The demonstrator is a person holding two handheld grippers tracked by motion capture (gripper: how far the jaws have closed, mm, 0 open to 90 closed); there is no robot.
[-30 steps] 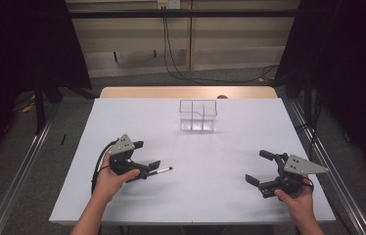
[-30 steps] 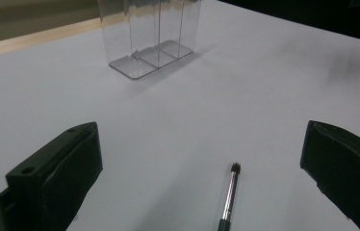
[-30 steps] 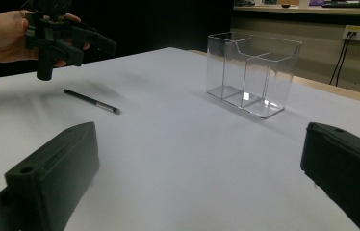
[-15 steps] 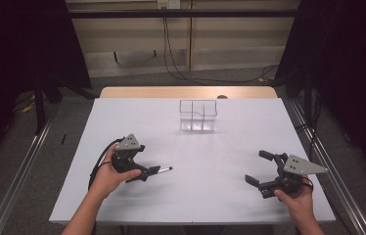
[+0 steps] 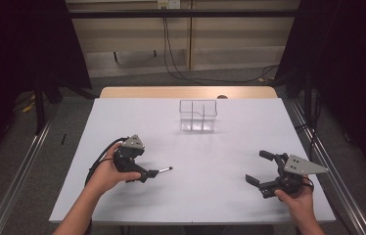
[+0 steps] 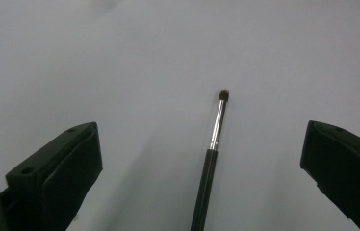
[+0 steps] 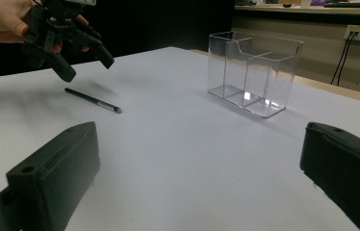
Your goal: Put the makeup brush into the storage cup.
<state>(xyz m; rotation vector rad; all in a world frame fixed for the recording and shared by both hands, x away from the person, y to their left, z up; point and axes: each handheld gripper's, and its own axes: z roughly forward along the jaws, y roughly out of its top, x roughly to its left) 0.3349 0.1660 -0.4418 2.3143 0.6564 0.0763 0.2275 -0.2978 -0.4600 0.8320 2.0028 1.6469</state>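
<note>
Brush position: small brush point(image 5: 157, 172) lies flat on the white table point(image 5: 220, 147), left of centre, well short of the clear organiser point(image 5: 198, 115) at the far side.
Left tool: my left gripper point(image 5: 144, 172) hovers directly over the handle end, jaws spread wide, nothing held.
Alignment: in the left gripper view the brush point(image 6: 211, 159) runs up between my two jaws, handle towards me, bristle tip pointing away; it sits nearer the middle than either pad, touching neither.
Long axis: roughly along the direction the left tool points, so the jaws would close across the handle.
Right tool: my right gripper point(image 5: 265, 170) rests near the right front edge, jaws apart, empty, well away from the brush point(image 7: 93, 100).
Nearer hand: left, clearly.
Judgement: lower slightly and close on the handle.
</note>
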